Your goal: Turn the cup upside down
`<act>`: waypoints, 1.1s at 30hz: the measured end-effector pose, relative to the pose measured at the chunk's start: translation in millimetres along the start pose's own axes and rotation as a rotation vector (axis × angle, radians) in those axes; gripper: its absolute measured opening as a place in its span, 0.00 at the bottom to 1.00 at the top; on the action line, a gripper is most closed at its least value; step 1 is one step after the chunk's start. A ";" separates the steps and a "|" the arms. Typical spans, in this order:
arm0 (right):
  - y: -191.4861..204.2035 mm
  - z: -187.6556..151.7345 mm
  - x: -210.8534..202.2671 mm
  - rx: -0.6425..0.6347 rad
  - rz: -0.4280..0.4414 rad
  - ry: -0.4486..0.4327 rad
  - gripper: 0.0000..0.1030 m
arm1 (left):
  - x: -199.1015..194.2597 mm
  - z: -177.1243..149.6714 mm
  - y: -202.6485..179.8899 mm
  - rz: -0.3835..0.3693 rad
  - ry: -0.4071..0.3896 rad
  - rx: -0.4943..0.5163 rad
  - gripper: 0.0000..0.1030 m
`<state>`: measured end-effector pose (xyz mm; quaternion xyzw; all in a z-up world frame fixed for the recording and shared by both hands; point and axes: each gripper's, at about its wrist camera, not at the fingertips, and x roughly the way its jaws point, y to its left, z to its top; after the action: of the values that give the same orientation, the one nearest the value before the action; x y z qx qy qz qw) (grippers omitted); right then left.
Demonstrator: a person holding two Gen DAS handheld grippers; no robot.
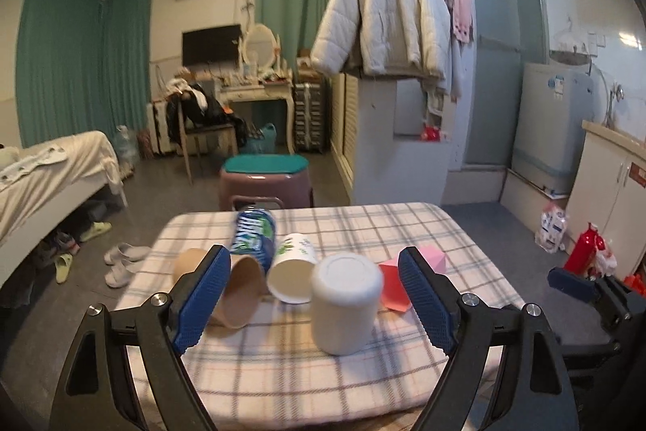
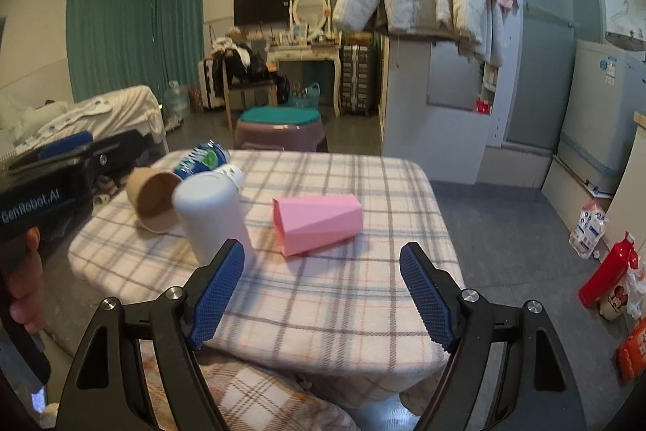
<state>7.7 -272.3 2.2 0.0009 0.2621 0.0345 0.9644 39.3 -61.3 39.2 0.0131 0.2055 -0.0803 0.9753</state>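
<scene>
On the plaid-covered table [image 2: 343, 310], a white cup [image 1: 345, 303] stands mouth-down near the front, apparently flipped; pink cup [image 2: 317, 223], brown cup [image 1: 238, 289] and printed cup [image 1: 291, 271] lie sideways. Left gripper [image 1: 315, 303] and right gripper [image 2: 321, 295] hover released, holding nothing.

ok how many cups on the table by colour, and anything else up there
white cup, closed end up: 1
white cup with green print, on its side: 1
brown cups, on their sides: 2
pink cup, on its side: 1
blue can, on its side: 1
total: 5 cups, 6 things
</scene>
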 end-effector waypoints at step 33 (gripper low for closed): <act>57.1 -23.8 -25.1 -0.021 0.026 -0.104 1.00 | -47.5 -71.0 57.4 0.096 -0.050 -0.064 1.00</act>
<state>-29.7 -217.4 -4.5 -0.0038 0.2113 0.0494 0.9762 -22.6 6.7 -7.1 -0.0102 0.1826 -0.0270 0.9828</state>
